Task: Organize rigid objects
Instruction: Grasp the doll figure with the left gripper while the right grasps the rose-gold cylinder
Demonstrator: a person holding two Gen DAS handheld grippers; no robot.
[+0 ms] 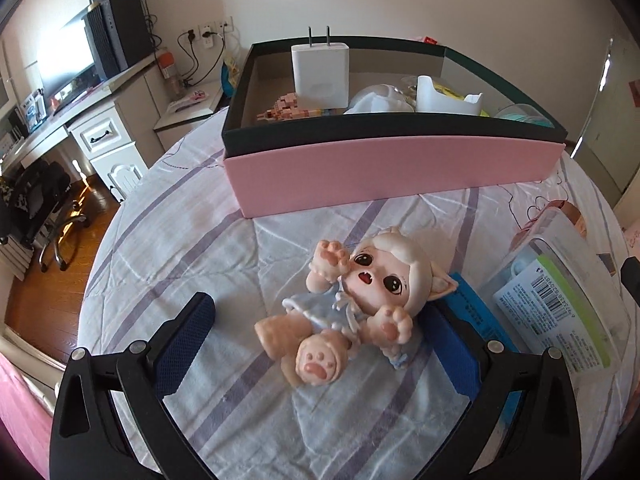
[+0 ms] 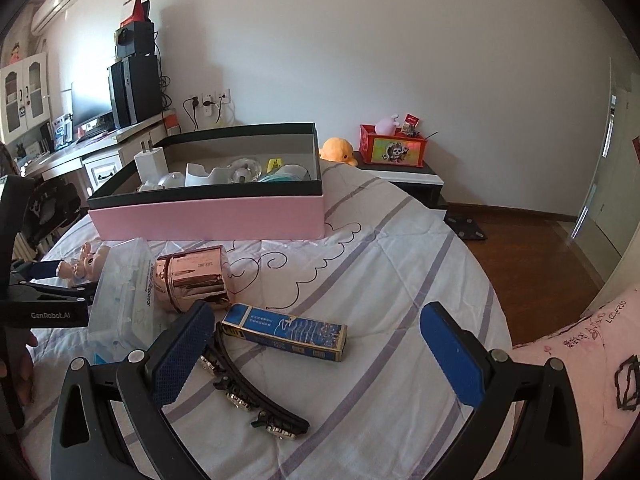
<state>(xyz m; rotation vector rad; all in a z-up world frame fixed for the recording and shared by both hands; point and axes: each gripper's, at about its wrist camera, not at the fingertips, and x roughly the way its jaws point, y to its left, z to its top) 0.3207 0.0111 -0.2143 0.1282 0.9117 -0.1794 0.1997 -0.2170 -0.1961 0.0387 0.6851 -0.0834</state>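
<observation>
The left gripper (image 1: 320, 320) has its jaws wide apart, with a little doll (image 1: 352, 300) lying on its back between them on the bed sheet (image 1: 180, 248). The pads may not be touching the doll, but that is hard to see. The right gripper (image 2: 320, 344) is wide open too and holds nothing. A blue box (image 2: 286, 332) and a black hair clip (image 2: 256, 392) lie between its fingers. The pink box (image 1: 392, 172) sits further back on the bed.

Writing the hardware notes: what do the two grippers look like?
Both match: the left gripper and the right gripper have black plastic frames with silver rivets and blue textured pads. The left gripper's body shows white "GenRobot.AI" lettering in the right wrist view. No cables or sleeves visible.
</observation>
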